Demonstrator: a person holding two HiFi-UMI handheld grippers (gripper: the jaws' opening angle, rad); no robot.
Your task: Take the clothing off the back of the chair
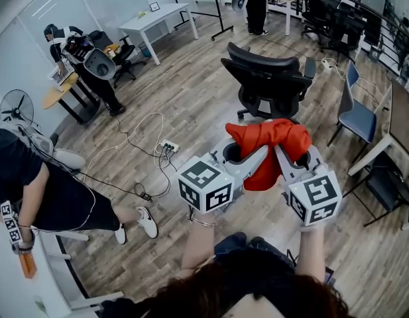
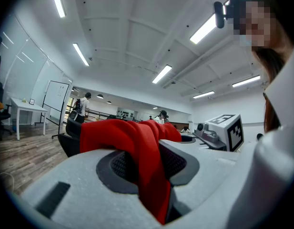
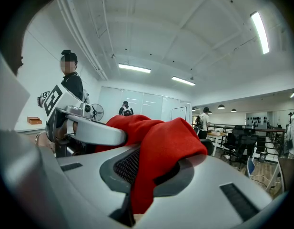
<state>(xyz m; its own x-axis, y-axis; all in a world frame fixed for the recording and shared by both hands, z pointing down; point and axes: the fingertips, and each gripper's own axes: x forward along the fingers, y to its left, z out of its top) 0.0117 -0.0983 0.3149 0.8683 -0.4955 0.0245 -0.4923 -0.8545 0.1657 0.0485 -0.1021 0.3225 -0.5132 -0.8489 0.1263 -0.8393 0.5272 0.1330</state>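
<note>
A red garment (image 1: 269,148) hangs bunched in the air between my two grippers, clear of the black office chair (image 1: 267,81) that stands beyond it with a bare back. My left gripper (image 1: 252,159) is shut on the red cloth (image 2: 142,149), which runs down between its jaws. My right gripper (image 1: 284,152) is shut on the same cloth (image 3: 158,151), which drapes over its jaws. Both grippers point roughly level, close together, in front of the person's chest.
A blue chair (image 1: 356,114) and a desk edge (image 1: 390,131) stand at the right. A power strip with cables (image 1: 166,148) lies on the wooden floor at the left. A seated person (image 1: 52,191) is at the near left. Other people and desks stand further back.
</note>
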